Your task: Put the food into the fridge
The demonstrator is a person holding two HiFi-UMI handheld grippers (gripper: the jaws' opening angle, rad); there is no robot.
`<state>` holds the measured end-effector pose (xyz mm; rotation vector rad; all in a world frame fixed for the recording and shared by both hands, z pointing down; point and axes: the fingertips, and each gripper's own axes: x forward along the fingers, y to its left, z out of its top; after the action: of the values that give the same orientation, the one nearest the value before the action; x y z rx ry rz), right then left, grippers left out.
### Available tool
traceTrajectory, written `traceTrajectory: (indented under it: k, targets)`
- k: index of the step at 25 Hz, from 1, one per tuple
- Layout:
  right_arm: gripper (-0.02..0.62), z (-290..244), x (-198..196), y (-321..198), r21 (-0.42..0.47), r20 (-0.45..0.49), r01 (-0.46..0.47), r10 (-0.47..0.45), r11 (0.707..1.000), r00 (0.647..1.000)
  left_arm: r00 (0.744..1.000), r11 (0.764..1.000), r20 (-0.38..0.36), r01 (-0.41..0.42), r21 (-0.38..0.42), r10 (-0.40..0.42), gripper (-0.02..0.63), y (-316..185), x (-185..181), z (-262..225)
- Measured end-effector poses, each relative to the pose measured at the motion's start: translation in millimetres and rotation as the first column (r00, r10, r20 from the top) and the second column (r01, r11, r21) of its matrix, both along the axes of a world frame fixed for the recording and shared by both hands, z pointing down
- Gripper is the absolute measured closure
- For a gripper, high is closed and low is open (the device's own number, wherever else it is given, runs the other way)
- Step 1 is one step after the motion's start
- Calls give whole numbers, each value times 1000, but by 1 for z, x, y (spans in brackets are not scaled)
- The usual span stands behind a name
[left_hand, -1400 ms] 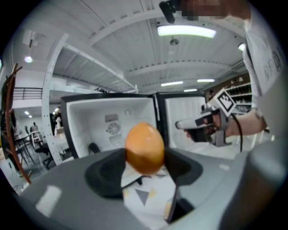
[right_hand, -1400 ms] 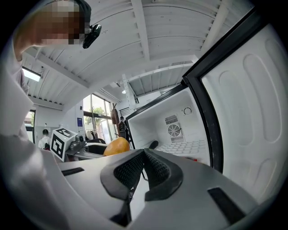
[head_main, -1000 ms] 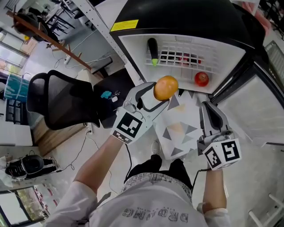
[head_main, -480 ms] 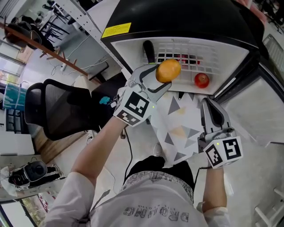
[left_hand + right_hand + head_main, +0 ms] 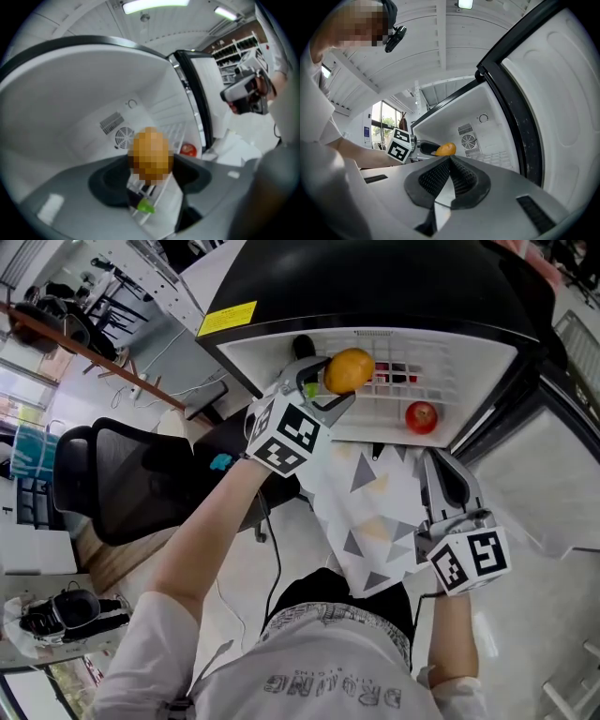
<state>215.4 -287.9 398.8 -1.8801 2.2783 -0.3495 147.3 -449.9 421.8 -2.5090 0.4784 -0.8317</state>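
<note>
My left gripper (image 5: 339,382) is shut on an orange (image 5: 348,369), held over the white wire shelf (image 5: 417,371) inside the open fridge. In the left gripper view the orange (image 5: 150,154) sits between the jaws, blurred by a mosaic patch. A red apple (image 5: 422,415) lies on the shelf to the right. A dark eggplant (image 5: 302,345) with a green stem (image 5: 145,206) lies at the shelf's left, partly hidden by the gripper. My right gripper (image 5: 447,486) hangs low outside the fridge, shut and empty.
The fridge door (image 5: 548,465) stands open at the right. A black office chair (image 5: 122,484) is on the left, a grey-patterned white mat (image 5: 375,507) on the floor in front of the fridge. A fan grille (image 5: 124,138) is on the fridge's back wall.
My left gripper has carried the orange forward, from in front of the fridge to over the wire shelf. The right gripper has stayed where it was.
</note>
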Motion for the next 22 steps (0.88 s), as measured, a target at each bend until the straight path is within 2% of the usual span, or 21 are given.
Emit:
traceTrajectory:
  k: [9, 22]
  targets:
    - [592, 9, 8, -4, -1, 11, 15, -15, 1000, 1000, 991, 996, 98, 93, -11, -91, 327, -37, 11, 27]
    - [593, 20, 15, -4, -20, 28, 25, -24, 999, 999, 958, 981, 219, 193, -4, -188, 325, -63, 17, 53]
